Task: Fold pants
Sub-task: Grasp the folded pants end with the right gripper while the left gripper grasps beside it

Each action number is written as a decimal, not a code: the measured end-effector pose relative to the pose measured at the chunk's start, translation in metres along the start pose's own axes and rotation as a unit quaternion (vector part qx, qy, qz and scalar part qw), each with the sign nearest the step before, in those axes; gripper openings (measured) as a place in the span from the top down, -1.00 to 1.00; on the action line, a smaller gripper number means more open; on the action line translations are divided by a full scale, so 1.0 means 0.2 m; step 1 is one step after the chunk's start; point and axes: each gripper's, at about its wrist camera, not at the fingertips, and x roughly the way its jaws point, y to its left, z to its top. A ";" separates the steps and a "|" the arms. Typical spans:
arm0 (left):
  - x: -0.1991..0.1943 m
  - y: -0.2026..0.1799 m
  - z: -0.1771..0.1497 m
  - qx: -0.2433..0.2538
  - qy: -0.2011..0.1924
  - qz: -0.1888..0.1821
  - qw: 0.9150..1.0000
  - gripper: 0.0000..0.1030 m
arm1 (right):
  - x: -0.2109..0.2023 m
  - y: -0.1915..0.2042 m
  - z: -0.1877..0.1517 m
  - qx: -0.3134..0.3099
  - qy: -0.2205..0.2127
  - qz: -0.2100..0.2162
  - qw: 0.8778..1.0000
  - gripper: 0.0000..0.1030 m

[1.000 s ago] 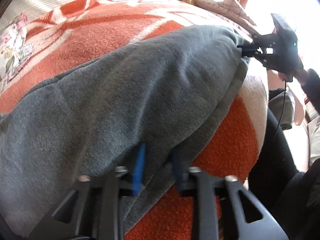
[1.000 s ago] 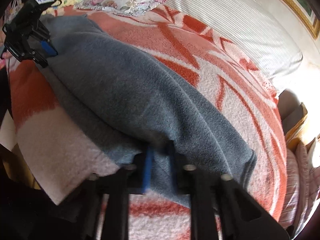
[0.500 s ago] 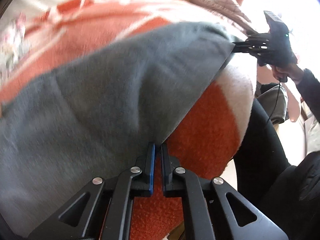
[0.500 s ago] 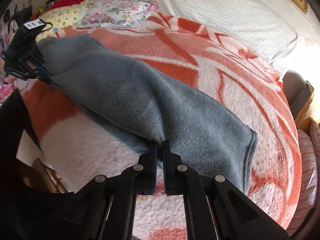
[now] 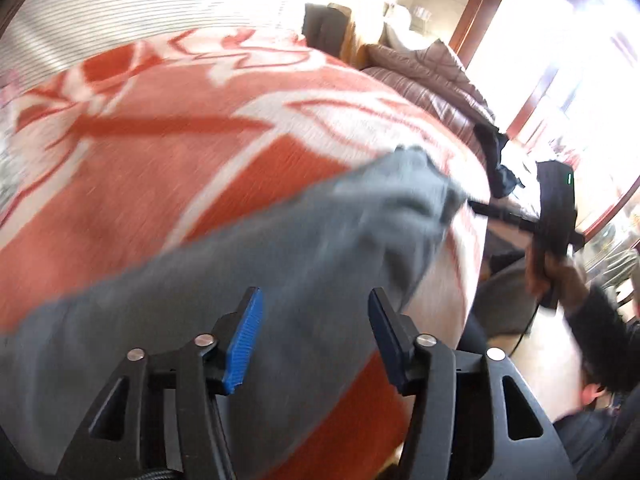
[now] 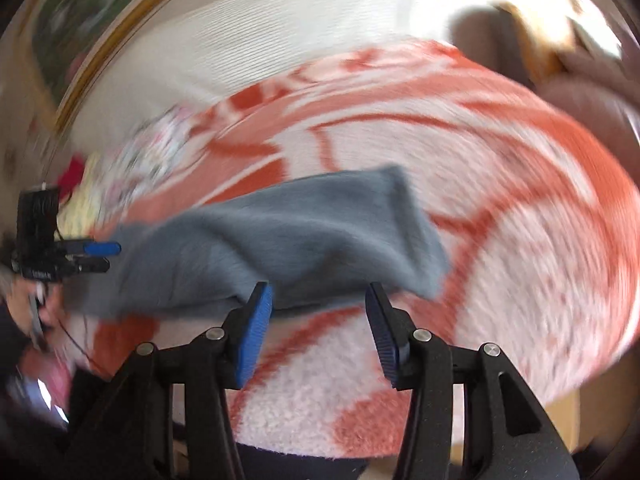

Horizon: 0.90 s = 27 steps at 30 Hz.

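Observation:
The grey fleece pants [image 5: 224, 292] lie folded lengthwise on the orange-and-white blanket [image 5: 160, 140] of a bed; they also show in the right wrist view [image 6: 280, 236]. My left gripper [image 5: 316, 332] is open and empty just above the near end of the pants. My right gripper [image 6: 320, 320] is open and empty at the near edge of the other end. In the left wrist view the right gripper [image 5: 480, 208] sits beside the far end of the pants. In the right wrist view the left gripper [image 6: 98, 256] is at the far left end. Both views are motion-blurred.
A striped white sheet [image 5: 140, 8] covers the bed's far side. A brown quilted cushion [image 5: 432, 68] and a bright window lie beyond the bed. Floral pillows [image 6: 148, 160] lie near the head. The blanket's edge [image 6: 320, 432] hangs over the bed's near side.
Both grippers were shut on the edge of the pants half a second ago; now both have opened, let go and pulled back. The pants have dropped onto the blanket.

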 end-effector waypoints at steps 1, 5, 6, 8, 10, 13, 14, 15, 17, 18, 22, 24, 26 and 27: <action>0.06 -0.02 0.08 -0.001 0.001 -0.007 1.000 -0.14 | -0.01 -0.06 -0.01 0.042 -0.010 -0.006 0.999 0.02; 0.30 -0.10 0.33 0.004 0.038 -0.043 0.998 -0.25 | -0.03 -0.19 -0.04 0.141 -0.040 0.008 0.989 0.02; 0.36 -0.14 0.39 0.012 0.050 -0.051 0.997 -0.25 | -0.03 -0.21 -0.05 0.161 -0.048 0.019 0.986 0.02; 0.49 -0.23 0.50 0.040 0.070 -0.058 0.995 -0.28 | -0.03 -0.24 -0.07 0.194 -0.055 0.034 0.979 0.02; 0.61 -0.30 0.58 0.064 0.090 -0.056 0.992 -0.28 | -0.02 -0.25 -0.10 0.217 -0.058 0.047 0.973 0.01; 0.81 -0.39 0.70 0.082 0.123 -0.055 0.987 -0.31 | 0.03 -0.24 -0.14 0.240 -0.045 0.057 0.968 0.01; 0.88 -0.41 0.73 0.087 0.134 -0.054 0.986 -0.32 | 0.03 -0.24 -0.15 0.244 -0.046 0.056 0.967 0.01; 0.94 -0.43 0.73 0.089 0.147 -0.058 0.983 -0.33 | 0.03 -0.24 -0.16 0.255 -0.054 0.063 0.963 0.01; 1.05 -0.46 0.75 0.089 0.160 -0.052 0.982 -0.35 | 0.03 -0.26 -0.18 0.278 -0.061 0.081 0.955 0.01; 1.07 -0.47 0.75 0.092 0.156 -0.051 0.982 -0.39 | 0.03 -0.27 -0.18 0.284 -0.065 0.084 0.953 0.01; 1.11 -0.52 0.78 0.092 0.141 -0.056 0.984 -0.42 | 0.06 -0.31 -0.17 0.300 -0.085 0.095 0.945 0.01; 1.12 -0.54 0.78 0.097 0.137 -0.072 0.983 -0.18 | 0.06 -0.31 -0.17 0.303 -0.094 0.095 0.944 0.15; 1.13 -0.58 0.76 0.105 0.142 -0.094 0.980 0.19 | 0.07 -0.30 -0.16 0.296 -0.100 0.086 0.946 0.49; 1.14 -0.59 0.76 0.110 0.141 -0.090 0.980 0.20 | 0.08 -0.30 -0.16 0.296 -0.098 0.086 0.946 0.66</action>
